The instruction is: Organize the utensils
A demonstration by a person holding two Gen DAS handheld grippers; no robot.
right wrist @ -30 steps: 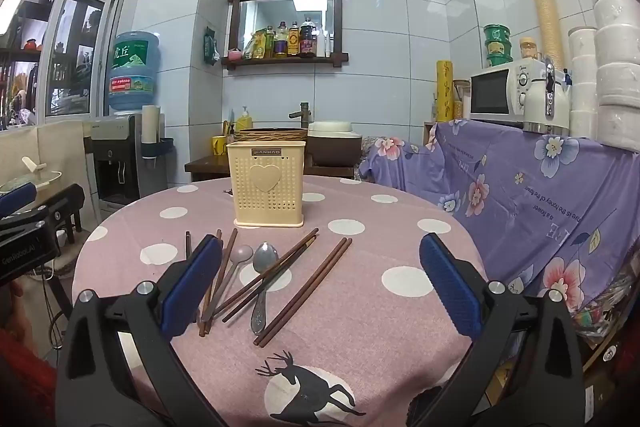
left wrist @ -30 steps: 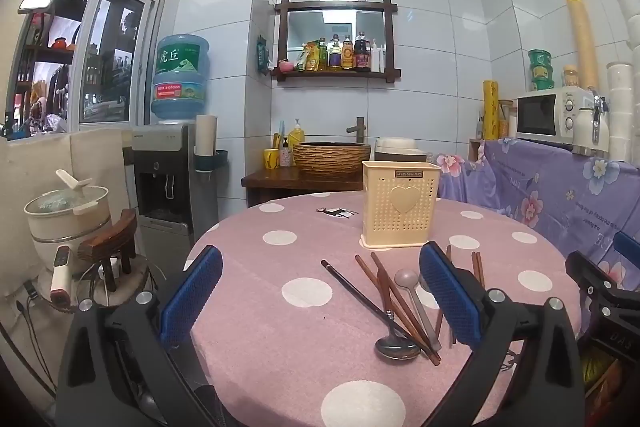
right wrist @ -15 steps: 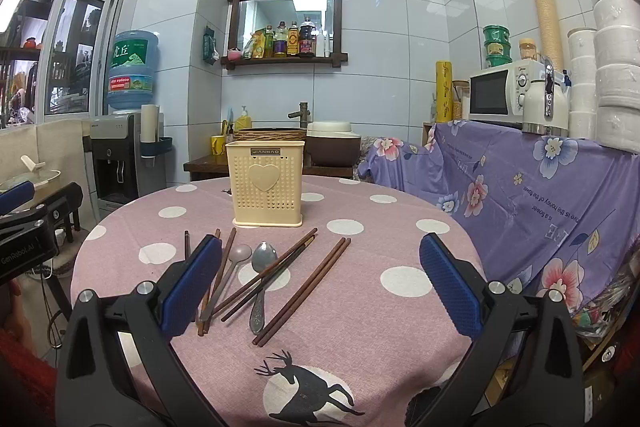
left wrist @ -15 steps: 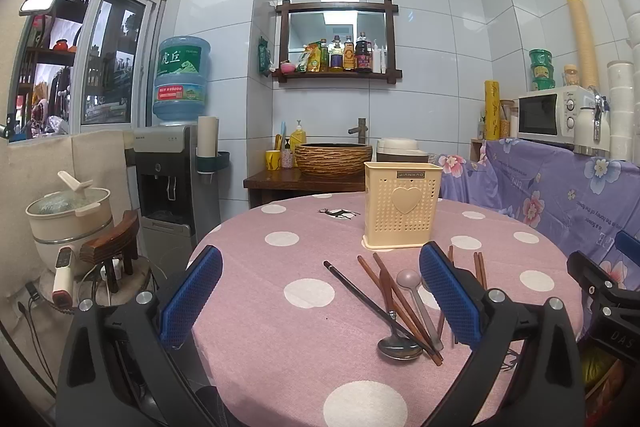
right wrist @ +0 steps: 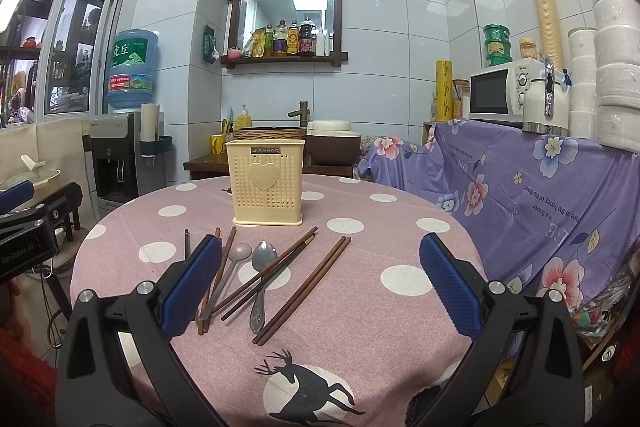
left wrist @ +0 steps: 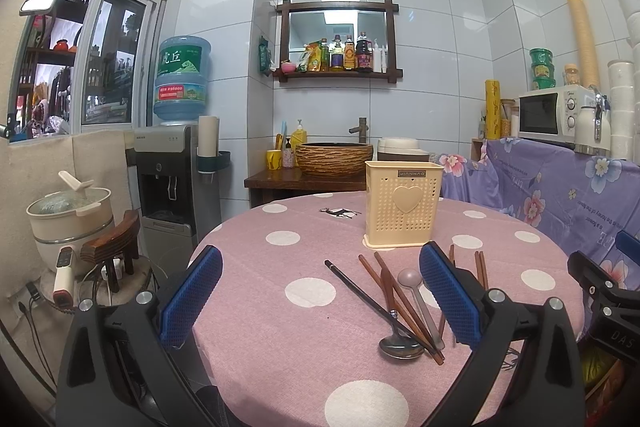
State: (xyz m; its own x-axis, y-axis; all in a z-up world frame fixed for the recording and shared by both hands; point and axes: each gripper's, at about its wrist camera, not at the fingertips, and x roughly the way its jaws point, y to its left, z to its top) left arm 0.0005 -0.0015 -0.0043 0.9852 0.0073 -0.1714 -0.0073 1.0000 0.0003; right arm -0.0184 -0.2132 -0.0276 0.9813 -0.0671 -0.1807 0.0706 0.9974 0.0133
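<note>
While brown chopsticks (right wrist: 306,289), a steel spoon (right wrist: 263,267) and a pale spoon (right wrist: 236,255) lie crossed on the pink dotted tablecloth (right wrist: 400,327), the cream perforated holder (right wrist: 266,183) stands upright just behind; left gripper (left wrist: 320,301) and right gripper (right wrist: 320,291) both hover spread wide, holding nothing

We are in a home kitchen with white tiled walls. A microwave (right wrist: 500,89) stands on a counter draped in purple flowered cloth (right wrist: 520,187), beside stacked paper cups (right wrist: 540,7). A wooden wall shelf (left wrist: 338,73) carries sauce bottles (left wrist: 344,57), and below it a woven basin (left wrist: 334,159) sits under a tap. A water dispenser (left wrist: 176,163) holds a blue jug, and a lidded pot (left wrist: 70,217) rests nearby. The round worktop (right wrist: 360,307) wears a pink dotted cloth, with a cream utensil caddy (right wrist: 267,183) upright on it.
</note>
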